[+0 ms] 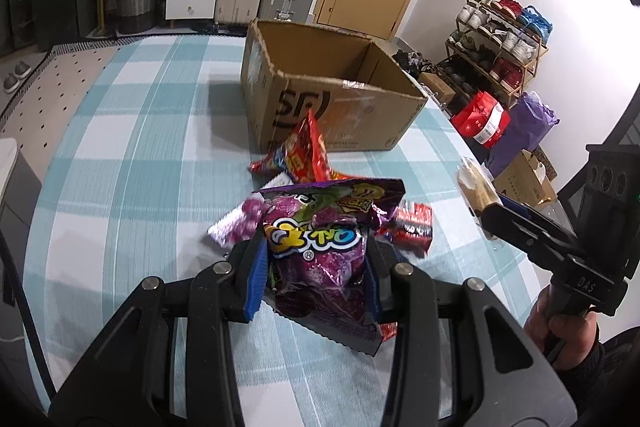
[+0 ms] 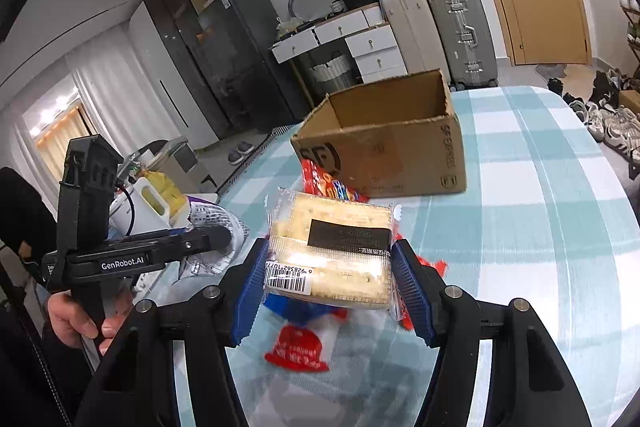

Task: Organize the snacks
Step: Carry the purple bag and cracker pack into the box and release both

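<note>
Left wrist: cardboard box (image 1: 332, 107) seemingly empty (floor hidden); claws clamp purple bag (image 1: 320, 259), crackers (image 2: 332, 251).

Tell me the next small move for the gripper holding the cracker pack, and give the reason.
Probably carry it forward over the cardboard box and let go there. The right gripper is shut on the cracker pack, lifted clear of the loose snacks on the checked tablecloth, and the box stands open-topped just ahead, looking empty as far as can be seen.
</note>
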Available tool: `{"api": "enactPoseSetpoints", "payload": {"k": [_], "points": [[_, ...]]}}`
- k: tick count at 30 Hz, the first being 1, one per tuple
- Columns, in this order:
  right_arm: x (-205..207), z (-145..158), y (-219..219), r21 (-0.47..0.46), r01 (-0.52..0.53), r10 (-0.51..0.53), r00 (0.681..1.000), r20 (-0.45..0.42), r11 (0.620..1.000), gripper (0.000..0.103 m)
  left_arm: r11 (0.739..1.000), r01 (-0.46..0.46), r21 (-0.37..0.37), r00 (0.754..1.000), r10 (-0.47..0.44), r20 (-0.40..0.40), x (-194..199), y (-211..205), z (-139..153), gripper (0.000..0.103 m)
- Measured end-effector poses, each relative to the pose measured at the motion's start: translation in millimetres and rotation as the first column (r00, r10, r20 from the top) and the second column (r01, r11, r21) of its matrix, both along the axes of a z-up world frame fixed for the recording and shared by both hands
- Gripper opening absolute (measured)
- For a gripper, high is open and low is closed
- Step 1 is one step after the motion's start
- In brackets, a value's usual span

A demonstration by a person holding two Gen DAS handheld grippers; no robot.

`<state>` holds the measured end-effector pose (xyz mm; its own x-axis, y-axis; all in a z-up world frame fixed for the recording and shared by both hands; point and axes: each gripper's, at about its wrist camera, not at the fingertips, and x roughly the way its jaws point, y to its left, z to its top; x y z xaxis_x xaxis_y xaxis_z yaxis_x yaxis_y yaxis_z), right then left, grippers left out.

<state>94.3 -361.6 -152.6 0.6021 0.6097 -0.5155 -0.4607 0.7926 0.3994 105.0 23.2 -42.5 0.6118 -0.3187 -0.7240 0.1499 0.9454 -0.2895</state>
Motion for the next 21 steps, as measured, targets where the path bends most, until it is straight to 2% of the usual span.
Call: {"api": "enactPoseSetpoints", "payload": {"k": [9, 21], "points": [[32.4, 29.4, 8.9, 0.017, -0.020, 0.019, 0.999, 0.047, 1.000, 0.062, 0.999, 0.034, 0.000, 0.999, -0.034, 0.027, 36.8, -7.8, 26.9, 0.036], [97.7, 70.8, 23.0, 0.015, -0.036, 0.035, 0.996, 0.085, 0.999, 0.062, 0.997, 0.075, 0.024, 0.995, -0.076, 0.068, 101.7, -18.8, 72.0, 0.036]]}}
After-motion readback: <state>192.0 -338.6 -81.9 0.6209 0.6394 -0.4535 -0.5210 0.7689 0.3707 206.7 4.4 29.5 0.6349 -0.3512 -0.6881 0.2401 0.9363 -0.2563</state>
